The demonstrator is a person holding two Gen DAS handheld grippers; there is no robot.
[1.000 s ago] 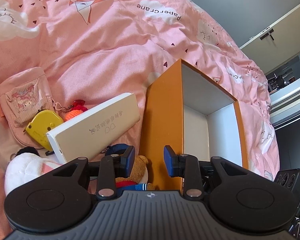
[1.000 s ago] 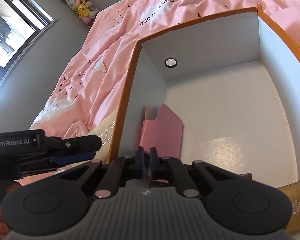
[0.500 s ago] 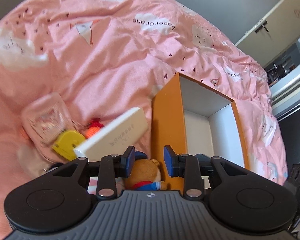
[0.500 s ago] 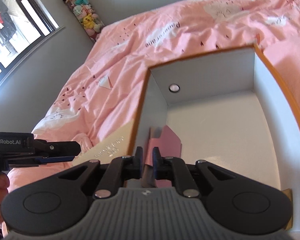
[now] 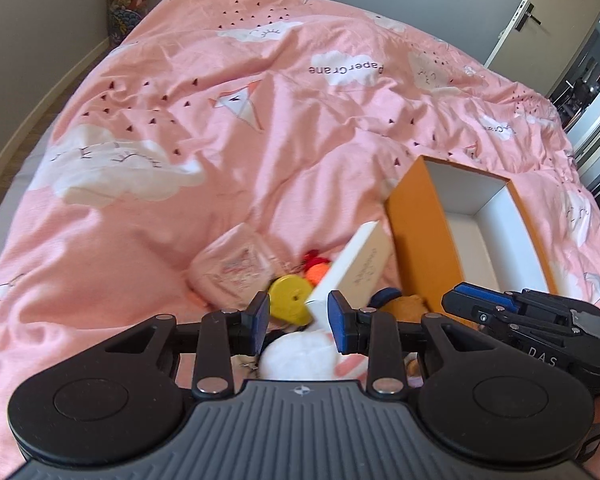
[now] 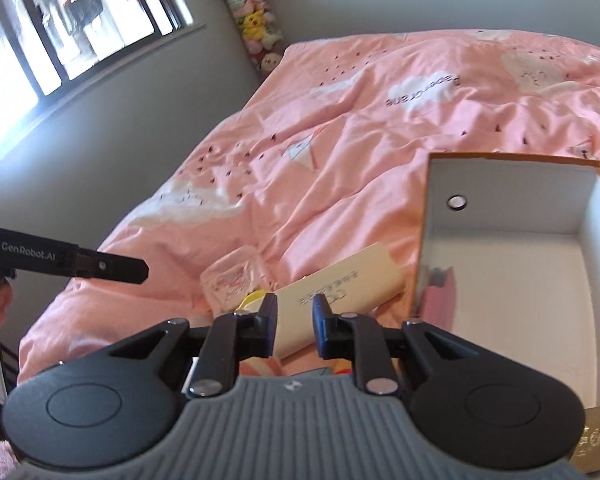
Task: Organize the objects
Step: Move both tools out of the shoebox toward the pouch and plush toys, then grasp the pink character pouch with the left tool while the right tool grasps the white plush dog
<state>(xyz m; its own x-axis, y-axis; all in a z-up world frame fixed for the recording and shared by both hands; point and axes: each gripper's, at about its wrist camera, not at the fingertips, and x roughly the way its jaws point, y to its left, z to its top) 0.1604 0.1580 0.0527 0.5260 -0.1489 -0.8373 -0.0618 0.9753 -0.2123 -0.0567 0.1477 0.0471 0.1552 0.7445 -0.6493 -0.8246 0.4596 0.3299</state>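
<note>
Left wrist view: left gripper (image 5: 299,320) parted, nothing between its pads, hovering over a heap on the pink bedspread (image 5: 228,128): white plush (image 5: 300,358), yellow tape measure (image 5: 290,296), pink pouch (image 5: 234,266), cream carton (image 5: 360,266) tilted up on one end just beside the orange box (image 5: 420,240).

Right wrist view: right gripper (image 6: 295,326) just been opening, jaws slightly apart and empty, above the cream carton (image 6: 340,292). Pink card (image 6: 440,292) leaning against the inner left wall of the orange box (image 6: 500,184).
</note>
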